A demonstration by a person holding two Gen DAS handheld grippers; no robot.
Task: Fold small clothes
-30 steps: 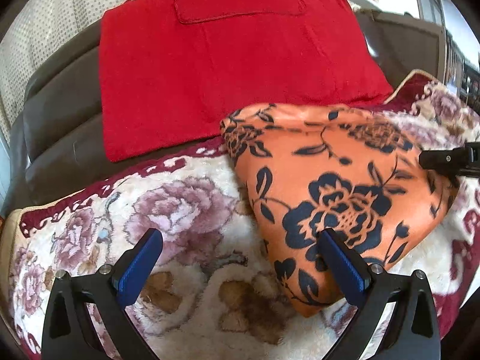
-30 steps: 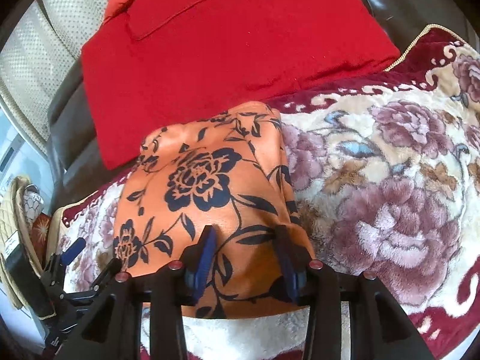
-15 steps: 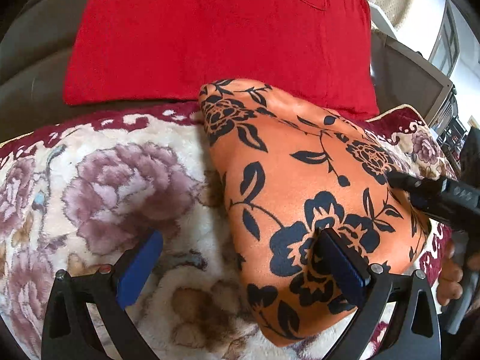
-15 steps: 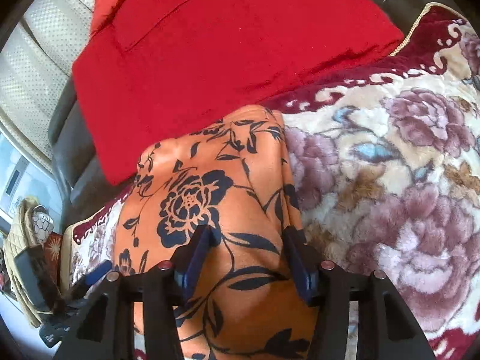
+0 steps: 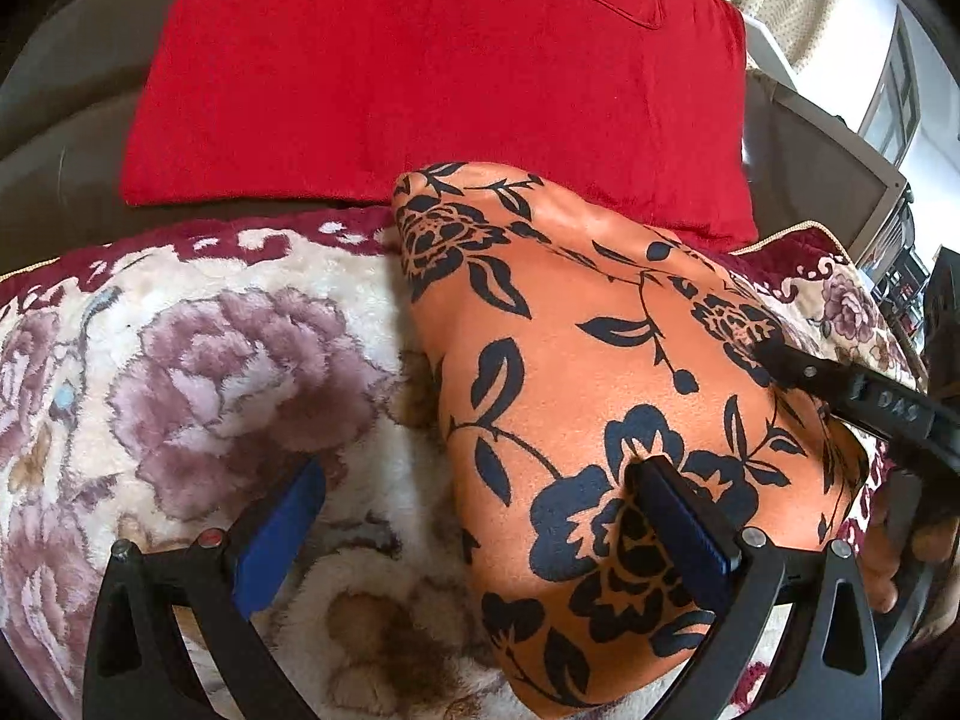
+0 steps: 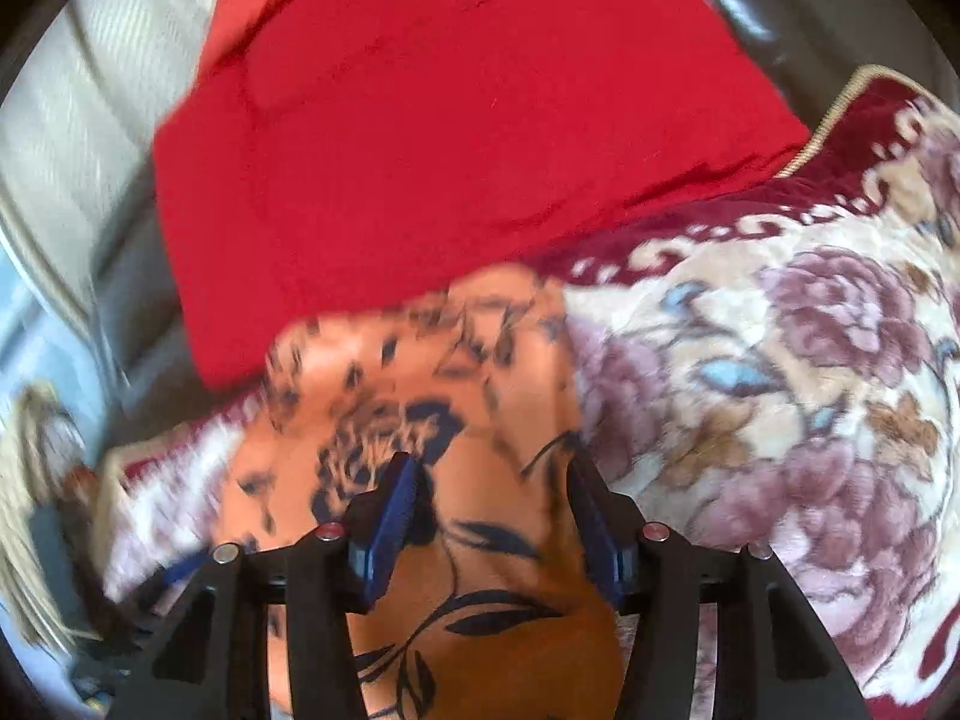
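Note:
An orange garment with a dark blue flower print (image 5: 600, 372) lies folded on a floral plush blanket (image 5: 210, 360). My left gripper (image 5: 474, 516) is open just above the blanket, with its right finger over the garment's near left part. My right gripper (image 6: 492, 510) is open with its jaws astride the garment (image 6: 480, 450), which fills the gap between the fingers. The right gripper also shows in the left wrist view (image 5: 852, 396), lying on the garment's right side. The right wrist view is blurred.
A large red cloth (image 5: 432, 72) lies spread on the dark sofa back (image 5: 60, 108) behind the garment and also shows in the right wrist view (image 6: 450, 120). The blanket's dark red border (image 6: 852, 138) runs along the far edge. Furniture and a window (image 5: 888, 96) stand at the far right.
Both grippers have moved forward over the garment. The right gripper's fingers have spread wider and the garment now bulges up between them. The left gripper stays open.

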